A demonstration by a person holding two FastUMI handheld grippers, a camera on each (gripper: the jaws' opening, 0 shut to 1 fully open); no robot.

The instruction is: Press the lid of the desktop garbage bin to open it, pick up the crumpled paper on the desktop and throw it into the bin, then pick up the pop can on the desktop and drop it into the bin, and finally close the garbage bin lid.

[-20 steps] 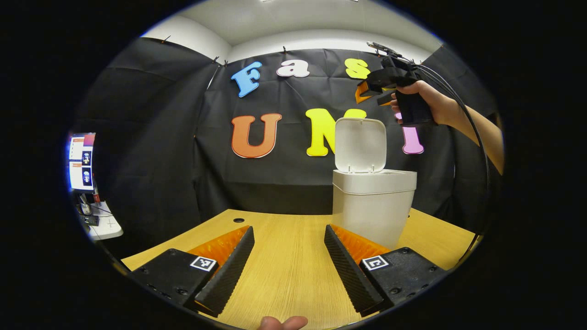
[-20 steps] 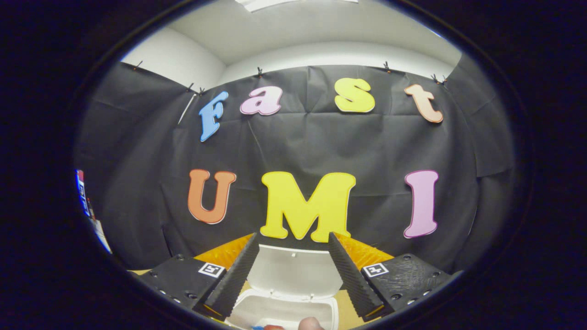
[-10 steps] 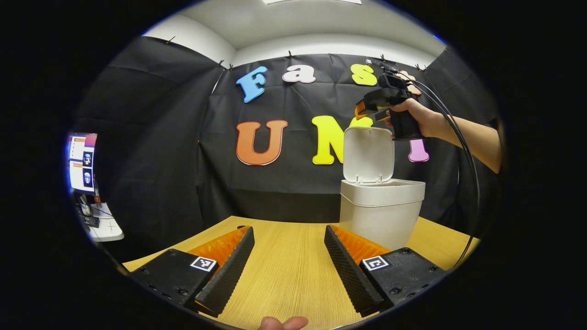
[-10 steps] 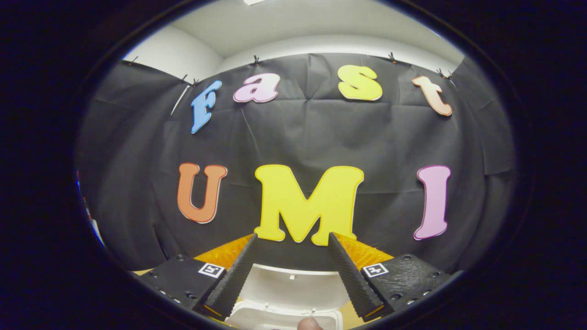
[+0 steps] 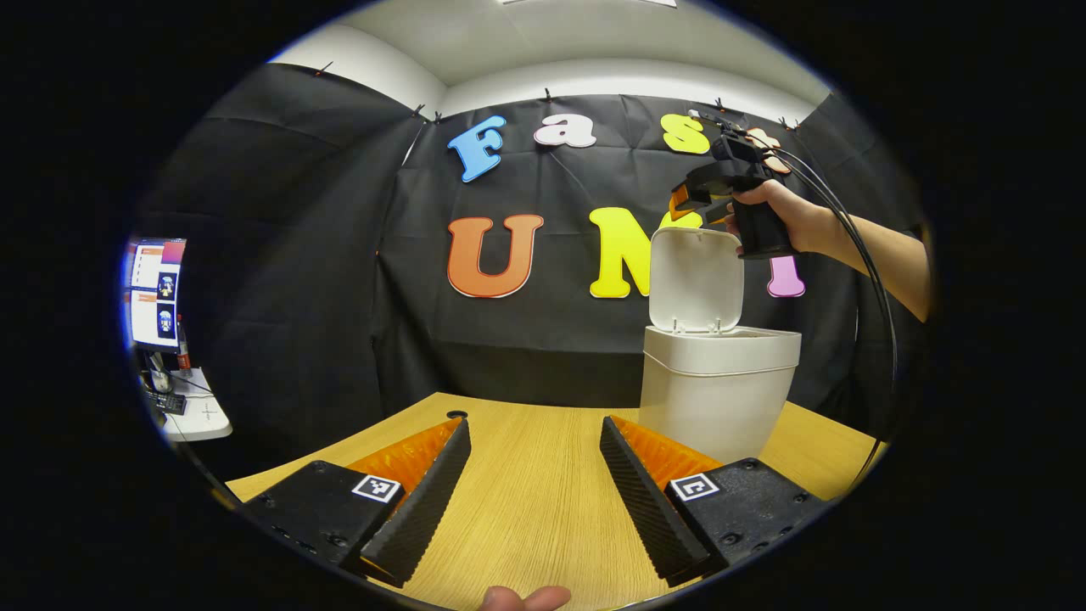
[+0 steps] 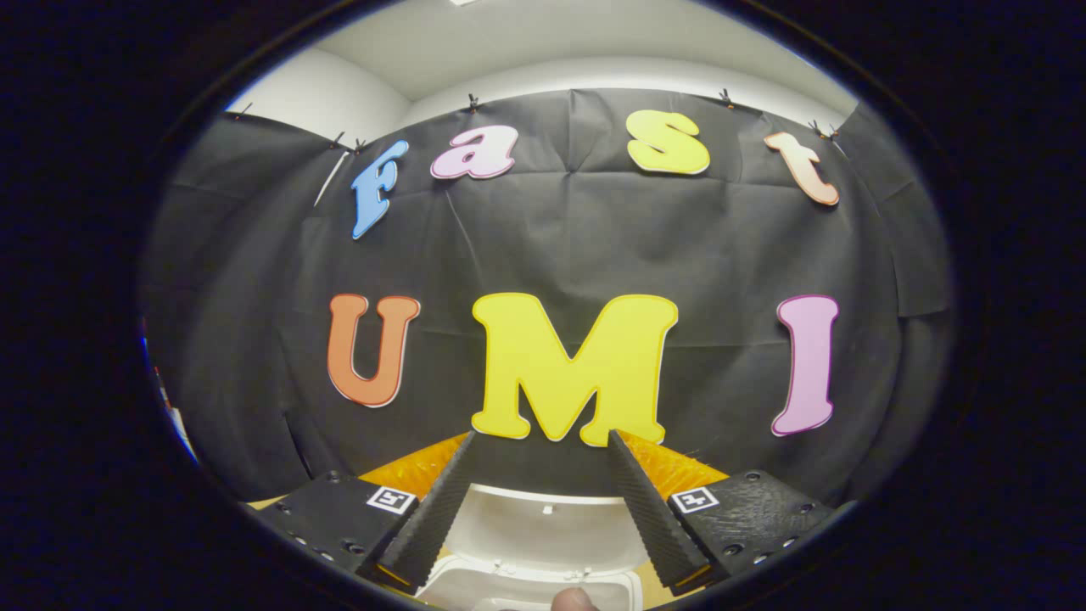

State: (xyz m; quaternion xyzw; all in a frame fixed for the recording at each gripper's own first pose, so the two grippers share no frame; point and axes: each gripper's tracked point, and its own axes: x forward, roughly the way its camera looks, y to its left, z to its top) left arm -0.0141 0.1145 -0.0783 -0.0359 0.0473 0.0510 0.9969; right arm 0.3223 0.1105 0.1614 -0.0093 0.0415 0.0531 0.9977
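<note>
A white desktop bin (image 5: 718, 395) stands on the wooden table (image 5: 526, 492) at the right of the left gripper view, its lid (image 5: 696, 278) raised upright. My left gripper (image 5: 535, 428) hovers low over the table, open, nothing between its fingers. A hand holds my right gripper (image 5: 687, 199) just above the lid's top edge, seen in the left gripper view. In the right gripper view my right gripper (image 6: 540, 440) is open, and the raised lid (image 6: 547, 530) and the bin's open mouth (image 6: 530, 590) lie below its fingers.
A small round hole (image 5: 456, 415) sits in the table near its back edge. A monitor (image 5: 153, 294) and a side desk with small items (image 5: 191, 412) stand at the far left. A cable (image 5: 865, 263) hangs from the right gripper's handle.
The right gripper has come down a little toward the lid's top edge, and in its view the lid sank lower. The left gripper's view shifted slightly, with the bin drifting right.
</note>
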